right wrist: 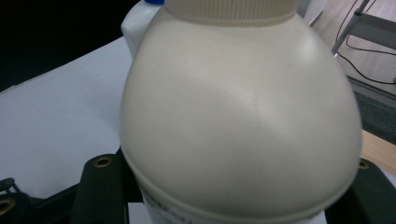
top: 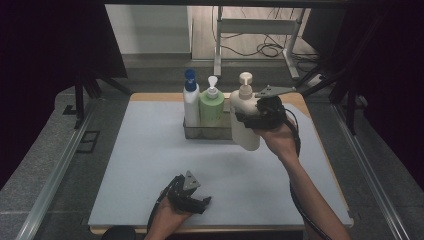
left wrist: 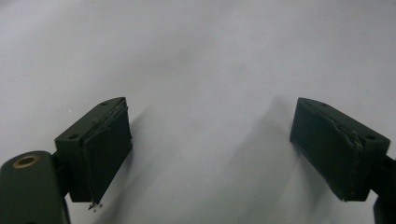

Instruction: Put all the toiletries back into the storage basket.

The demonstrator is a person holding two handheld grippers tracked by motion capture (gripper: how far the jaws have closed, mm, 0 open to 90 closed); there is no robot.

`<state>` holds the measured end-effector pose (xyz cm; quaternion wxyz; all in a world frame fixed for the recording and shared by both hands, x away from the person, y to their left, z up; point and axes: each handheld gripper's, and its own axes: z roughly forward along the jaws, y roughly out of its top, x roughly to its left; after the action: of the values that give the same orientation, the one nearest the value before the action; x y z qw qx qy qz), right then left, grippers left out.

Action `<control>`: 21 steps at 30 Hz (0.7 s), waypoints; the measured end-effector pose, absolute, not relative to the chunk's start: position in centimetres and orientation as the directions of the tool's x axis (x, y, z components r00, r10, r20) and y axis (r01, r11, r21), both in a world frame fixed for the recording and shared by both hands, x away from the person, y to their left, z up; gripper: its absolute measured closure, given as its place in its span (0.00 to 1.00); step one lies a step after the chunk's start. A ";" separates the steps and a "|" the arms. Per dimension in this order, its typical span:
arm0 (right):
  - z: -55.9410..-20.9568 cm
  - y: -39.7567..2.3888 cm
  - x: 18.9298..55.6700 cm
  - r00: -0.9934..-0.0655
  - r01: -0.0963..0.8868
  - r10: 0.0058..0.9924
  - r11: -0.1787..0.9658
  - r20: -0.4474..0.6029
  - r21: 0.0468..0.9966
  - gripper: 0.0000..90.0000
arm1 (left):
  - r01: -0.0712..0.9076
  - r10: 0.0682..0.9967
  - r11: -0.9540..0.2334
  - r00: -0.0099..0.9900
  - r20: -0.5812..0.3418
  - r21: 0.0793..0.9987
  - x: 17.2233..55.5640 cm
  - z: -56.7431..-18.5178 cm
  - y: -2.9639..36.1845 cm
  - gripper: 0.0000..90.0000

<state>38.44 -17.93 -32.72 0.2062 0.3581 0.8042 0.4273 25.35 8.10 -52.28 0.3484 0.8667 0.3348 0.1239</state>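
Note:
My right gripper (top: 246, 121) is shut on a cream pump bottle (top: 248, 137), held upright in the air just right of a metal tray (top: 207, 132). In the right gripper view the bottle's rounded shoulder (right wrist: 238, 116) sits between the two black jaws of that gripper (right wrist: 233, 196). In the tray stand a white bottle with a blue cap (top: 191, 102) and a green pump bottle (top: 211, 107). My left gripper (top: 204, 204) rests low near the table's front edge. Its jaws (left wrist: 210, 144) stand wide apart over bare mat, with nothing between them.
A pale grey mat (top: 150, 165) covers the tabletop. Metal rails run along both sides of the table. Behind it are a table frame and cables on the floor (top: 270, 50).

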 end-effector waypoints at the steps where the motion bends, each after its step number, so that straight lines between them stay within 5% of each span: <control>1: -32.6 -18.0 38.7 -0.652 0.402 0.758 0.372 -0.024 0.837 0.43 | 0.495 0.667 -0.532 0.745 -0.019 0.687 25.3 -52.3 8.1 0.14; 21: -32.2 -17.0 42.7 -0.594 0.399 0.802 0.364 -0.066 0.841 0.43 | 0.498 0.672 -0.523 0.740 -0.025 0.691 25.3 -52.3 8.0 0.14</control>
<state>42.72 -17.05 -32.24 0.2419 0.3801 0.7898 0.4163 25.30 8.04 -52.31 0.3517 0.8640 0.3386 0.1234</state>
